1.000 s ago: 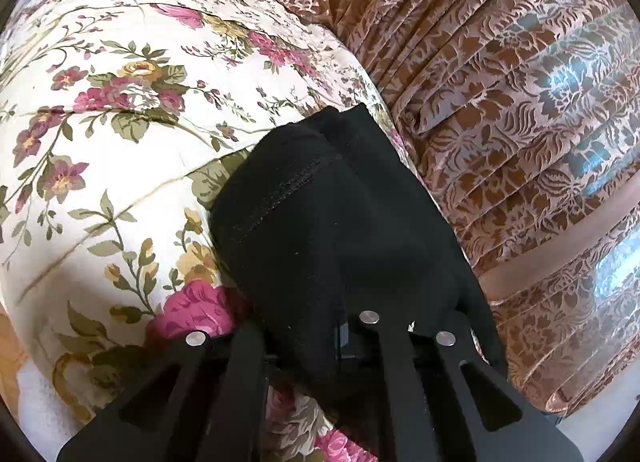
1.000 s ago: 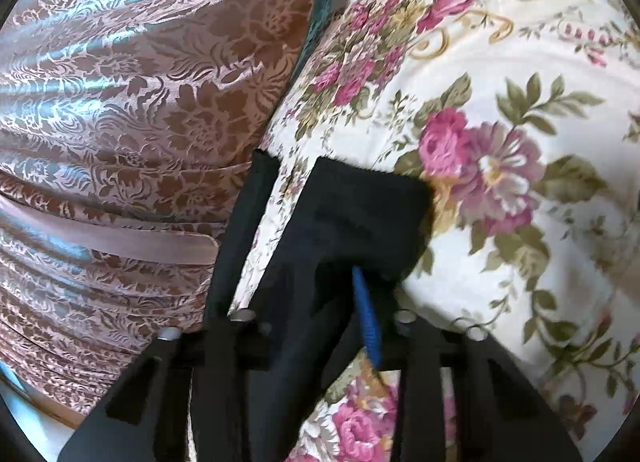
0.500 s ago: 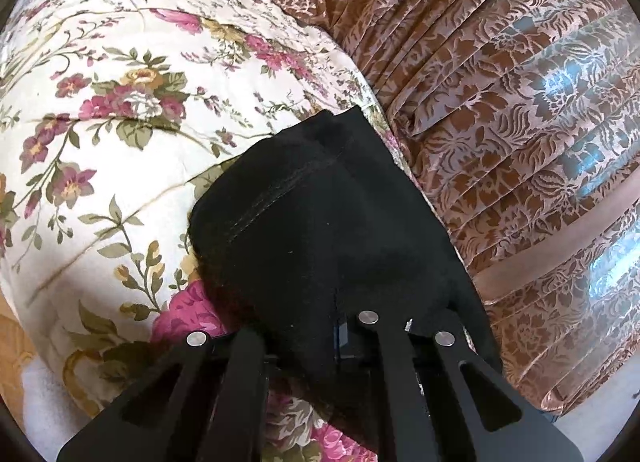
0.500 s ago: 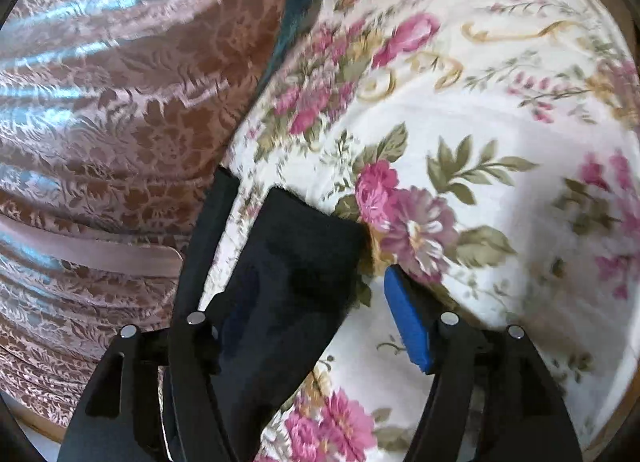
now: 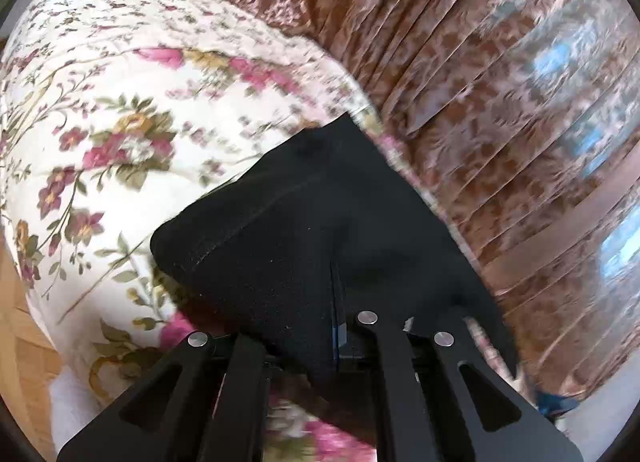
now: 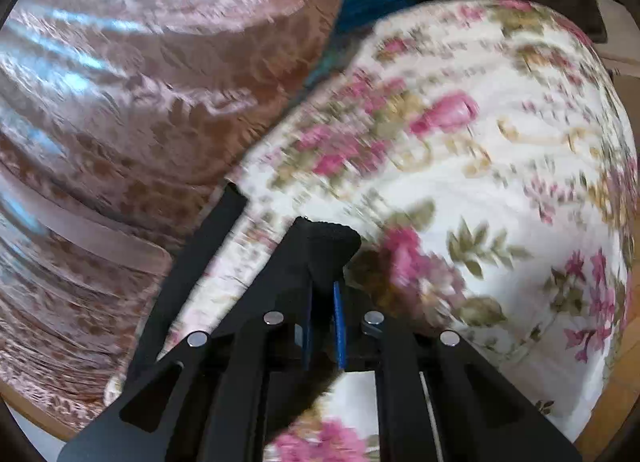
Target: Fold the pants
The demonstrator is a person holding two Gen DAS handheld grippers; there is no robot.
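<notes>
My left tool is clamped on a thick fold of the black pants, which bunch up over its fingers and lie on the flowered bedspread, close to the brown patterned pillow. My right tool has just been closing and now pinches another edge of the pants between its blue pads, also over the bedspread and beside the pillow. A narrow black strip of the pants runs along the pillow's edge.
</notes>
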